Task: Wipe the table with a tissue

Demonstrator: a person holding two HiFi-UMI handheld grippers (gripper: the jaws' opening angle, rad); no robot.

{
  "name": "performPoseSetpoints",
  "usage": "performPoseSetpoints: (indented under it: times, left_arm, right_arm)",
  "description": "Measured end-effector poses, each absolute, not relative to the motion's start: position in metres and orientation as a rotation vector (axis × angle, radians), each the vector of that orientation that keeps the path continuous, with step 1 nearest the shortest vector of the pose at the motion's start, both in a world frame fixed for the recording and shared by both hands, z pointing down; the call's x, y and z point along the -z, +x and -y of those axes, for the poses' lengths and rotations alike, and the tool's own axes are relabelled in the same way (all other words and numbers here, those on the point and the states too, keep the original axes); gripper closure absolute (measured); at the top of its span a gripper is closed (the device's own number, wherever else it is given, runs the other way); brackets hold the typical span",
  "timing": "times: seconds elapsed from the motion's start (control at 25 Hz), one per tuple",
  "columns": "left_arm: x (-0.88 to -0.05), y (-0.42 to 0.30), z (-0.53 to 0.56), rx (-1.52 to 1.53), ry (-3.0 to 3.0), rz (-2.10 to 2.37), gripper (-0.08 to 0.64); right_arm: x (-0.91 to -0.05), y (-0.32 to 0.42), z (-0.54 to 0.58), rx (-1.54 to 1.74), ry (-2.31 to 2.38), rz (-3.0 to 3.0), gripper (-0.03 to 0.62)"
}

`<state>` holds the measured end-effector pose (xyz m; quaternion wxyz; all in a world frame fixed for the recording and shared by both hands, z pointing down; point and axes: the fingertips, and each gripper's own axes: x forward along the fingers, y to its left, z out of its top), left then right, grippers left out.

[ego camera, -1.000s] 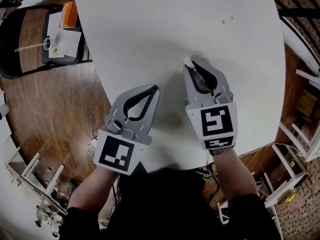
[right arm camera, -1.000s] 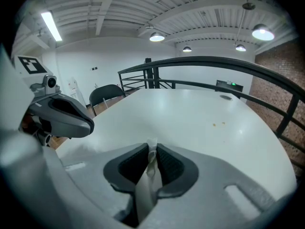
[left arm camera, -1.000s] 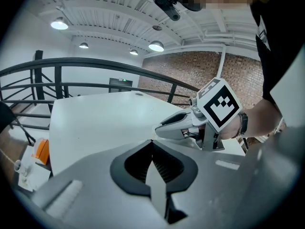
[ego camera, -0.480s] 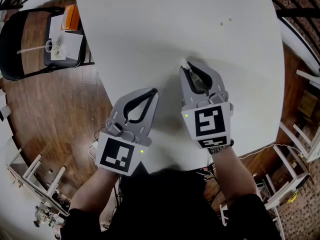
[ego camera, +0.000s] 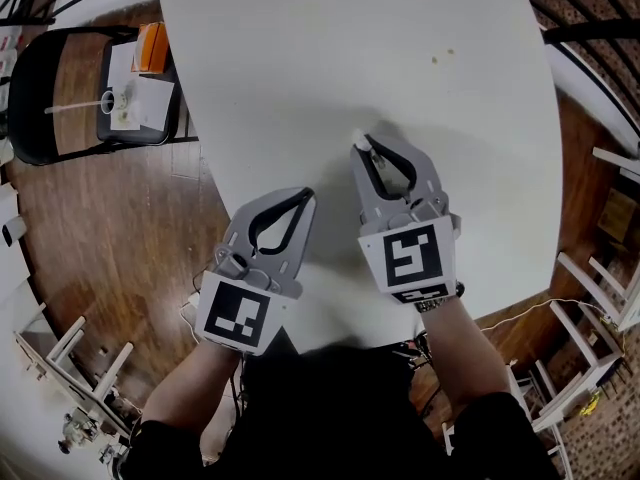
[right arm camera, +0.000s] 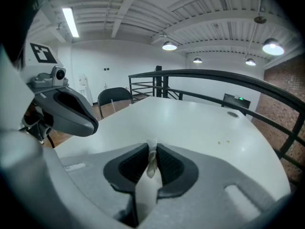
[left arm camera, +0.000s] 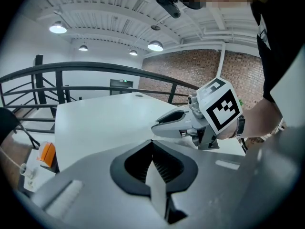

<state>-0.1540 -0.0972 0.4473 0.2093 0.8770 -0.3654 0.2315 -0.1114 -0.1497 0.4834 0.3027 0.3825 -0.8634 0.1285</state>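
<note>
Surface (ego camera: 300, 68): white, round, mostly bare; wiping judged unfinished.
Left tool (ego camera: 309, 194): jaws together with nothing between, over the near edge.
Right tool (ego camera: 361, 145): jaws clamped on the tissue, tip low near the middle of the surface.
Tissue (right arm camera: 151, 160): small white wad pinched between the pads, poking past the tip.
Specks (ego camera: 443, 58): two brownish crumbs — well beyond the right tool, likely left to wipe.

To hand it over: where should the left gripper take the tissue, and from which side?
Probably the small white tuft of the tissue that sticks out past the right gripper's closed jaws, approached from ahead of the tips; the rest is pinched between them.
</note>
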Motion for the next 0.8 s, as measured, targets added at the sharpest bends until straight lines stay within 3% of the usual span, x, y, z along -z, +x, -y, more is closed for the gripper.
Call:
performPoseSetpoints:
  times: [0.8]
  left_arm:
    - [-0.376,-0.125,0.028,-0.596,2.419,1.256,0.551]
  right_arm:
    - [-0.400,-0.016,0.076,-0.353,1.112,2.362,0.551]
